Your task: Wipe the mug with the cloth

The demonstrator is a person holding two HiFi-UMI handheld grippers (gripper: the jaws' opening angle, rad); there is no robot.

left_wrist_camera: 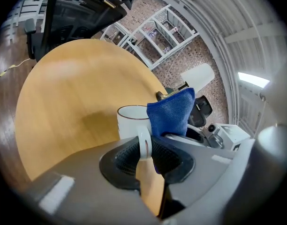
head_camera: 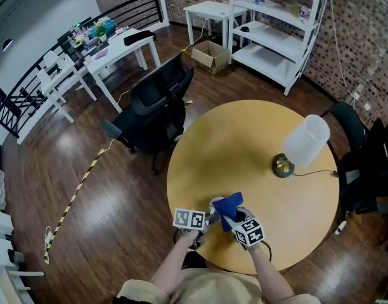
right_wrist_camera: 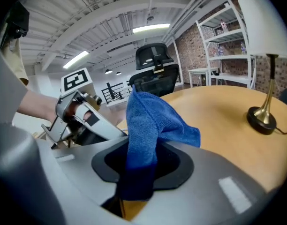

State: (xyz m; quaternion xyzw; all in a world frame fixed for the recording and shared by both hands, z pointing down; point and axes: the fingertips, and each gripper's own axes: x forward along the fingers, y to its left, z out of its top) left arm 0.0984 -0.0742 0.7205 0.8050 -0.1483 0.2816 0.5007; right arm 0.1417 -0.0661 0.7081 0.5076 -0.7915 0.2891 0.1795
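ok, both claws are working at the near edge of the round table [head_camera: 245, 138], right in front of me. the left gripper [left_wrist_camera: 144, 146] is clenched on the mug [left_wrist_camera: 132, 121]: the white handle [left_wrist_camera: 144, 143] sits pinched between the two black pads, with the cup body just beyond the jaws and its dark-rimmed mouth up. i can't tell whether its base rests on the wood, because the gripper body covers it.

over on the right gripper [right_wrist_camera: 141, 163], the jaws are clamped on the blue cloth [right_wrist_camera: 143, 121]. a thick fold runs up out of the pads and a loose corner flops to the right. from the left gripper view, that cloth stands right beside the mug, against its rim on the side away from the table's middle. from the head view it covers most of the cup, and only a sliver of white rim shows at its left.

the two grippers sit close together, angled inward toward each other, marker cubes facing up at me.

further across the table, toward the far right edge, stands a lamp [head_camera: 305, 141] with a white shade and a brass base, its cord trailing off the edge. a black office chair [head_camera: 157, 103] is pulled up at the far left edge. white shelving [head_camera: 276, 37] and a cardboard box [head_camera: 211, 56] stand on the floor behind.
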